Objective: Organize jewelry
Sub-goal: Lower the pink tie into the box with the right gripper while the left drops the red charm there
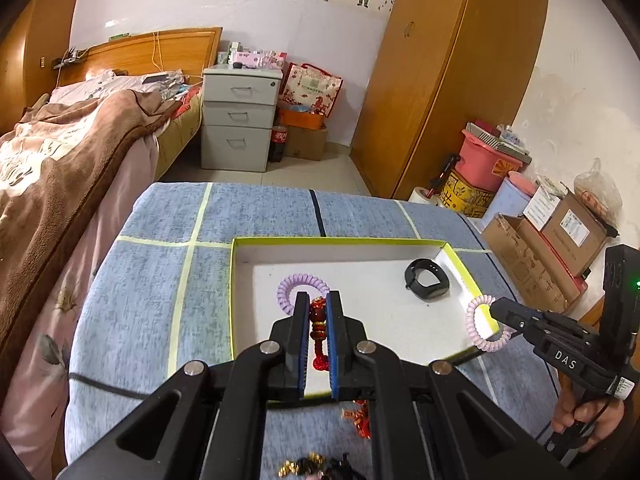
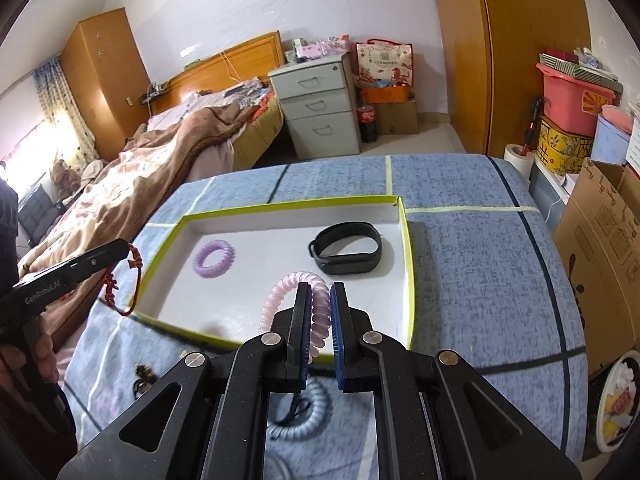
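A white tray with a yellow-green rim lies on the blue checked cloth. In it are a purple coil hair tie and a black wristband. My left gripper is shut on a red bead bracelet, held over the tray's near part; it shows at the tray's left edge in the right wrist view. My right gripper is shut on a pink coil hair tie, over the tray's near right edge.
Loose red and gold-black jewelry lies on the cloth near me. A pale blue coil tie and a dark trinket also lie there. A bed stands left, boxes right.
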Action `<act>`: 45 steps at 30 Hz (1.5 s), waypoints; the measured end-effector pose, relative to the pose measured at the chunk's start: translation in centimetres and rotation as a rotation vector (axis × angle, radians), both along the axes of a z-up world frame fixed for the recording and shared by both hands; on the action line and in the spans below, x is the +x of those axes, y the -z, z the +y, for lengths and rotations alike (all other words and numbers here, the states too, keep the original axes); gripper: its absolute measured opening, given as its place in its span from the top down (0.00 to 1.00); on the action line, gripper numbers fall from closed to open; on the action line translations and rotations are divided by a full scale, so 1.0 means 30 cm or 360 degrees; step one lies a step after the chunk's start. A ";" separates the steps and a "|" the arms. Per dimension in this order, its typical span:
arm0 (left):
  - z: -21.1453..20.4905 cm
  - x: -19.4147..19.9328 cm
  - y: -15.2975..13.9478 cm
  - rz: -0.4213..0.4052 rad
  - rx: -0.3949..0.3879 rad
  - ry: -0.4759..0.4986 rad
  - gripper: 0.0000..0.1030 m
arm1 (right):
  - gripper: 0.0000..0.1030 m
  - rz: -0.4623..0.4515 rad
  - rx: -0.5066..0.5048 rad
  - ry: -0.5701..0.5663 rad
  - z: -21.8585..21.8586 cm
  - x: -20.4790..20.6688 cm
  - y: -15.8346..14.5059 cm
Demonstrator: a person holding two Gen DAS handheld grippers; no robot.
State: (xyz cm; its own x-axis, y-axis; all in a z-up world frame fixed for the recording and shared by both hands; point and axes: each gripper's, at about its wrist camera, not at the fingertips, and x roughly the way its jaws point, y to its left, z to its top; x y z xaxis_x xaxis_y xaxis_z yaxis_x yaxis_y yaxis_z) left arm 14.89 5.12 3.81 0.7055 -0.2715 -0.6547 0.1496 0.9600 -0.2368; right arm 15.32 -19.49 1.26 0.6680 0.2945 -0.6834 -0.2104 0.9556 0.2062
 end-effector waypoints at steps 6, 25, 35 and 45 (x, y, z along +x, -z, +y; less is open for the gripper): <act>-0.008 0.067 0.047 0.0073 -0.0002 -0.0001 0.92 | 0.90 0.0050 -0.0020 0.0029 -0.014 0.059 0.041; -0.020 0.143 0.186 0.0249 0.0093 -0.0052 0.92 | 0.90 0.0156 -0.0177 0.0020 0.002 0.132 0.126; -0.024 0.147 0.210 0.0286 0.0120 -0.0060 0.91 | 0.90 0.0166 -0.0207 0.0026 0.005 0.142 0.132; -0.037 0.128 0.190 0.0258 0.0122 -0.0040 0.67 | 0.81 0.0150 -0.0194 0.0030 0.002 0.132 0.128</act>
